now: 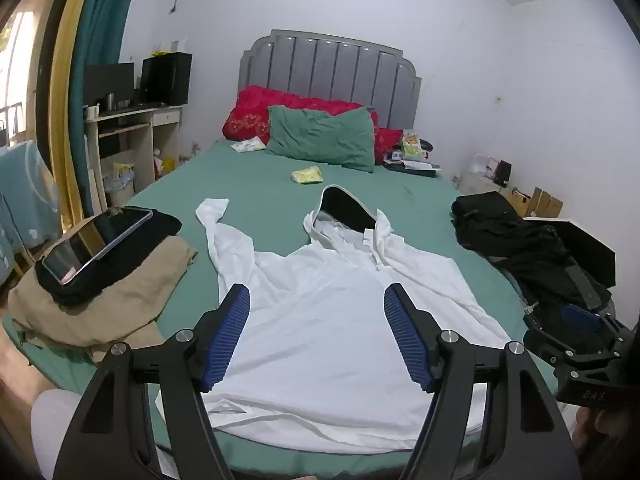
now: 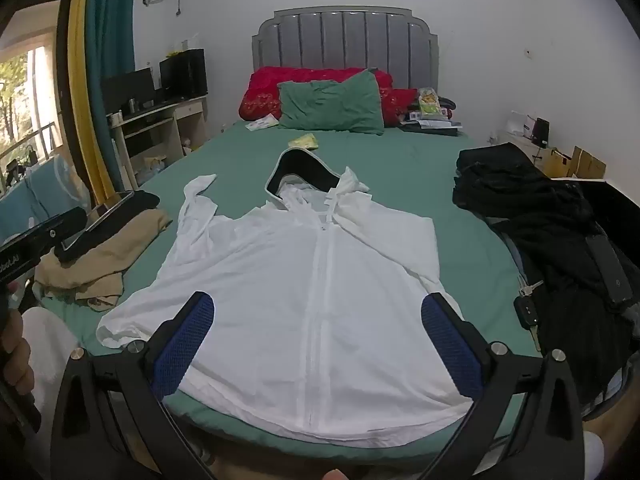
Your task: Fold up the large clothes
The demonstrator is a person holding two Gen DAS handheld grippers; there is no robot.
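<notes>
A white zip-up hooded jacket (image 1: 320, 320) (image 2: 312, 280) lies spread front-up on the green bed sheet (image 1: 248, 184) (image 2: 400, 160), hem towards me and dark-lined hood (image 1: 344, 210) (image 2: 298, 170) towards the pillows. One sleeve stretches out to the far left; the right sleeve is folded in over the body. My left gripper (image 1: 318, 300) hovers open above the jacket's middle, nothing between its blue pads. My right gripper (image 2: 318, 308) also hangs open over the lower front, astride the zip, holding nothing.
Beige clothes (image 1: 100, 300) (image 2: 104, 256) with a black garment and a tablet (image 1: 96, 240) lie left. A black clothes pile (image 1: 528, 252) (image 2: 552, 232) with keys (image 2: 528, 308) sits right. Pillows (image 1: 320, 136) (image 2: 332, 108), a yellow packet (image 1: 307, 175) and clutter lie by the headboard.
</notes>
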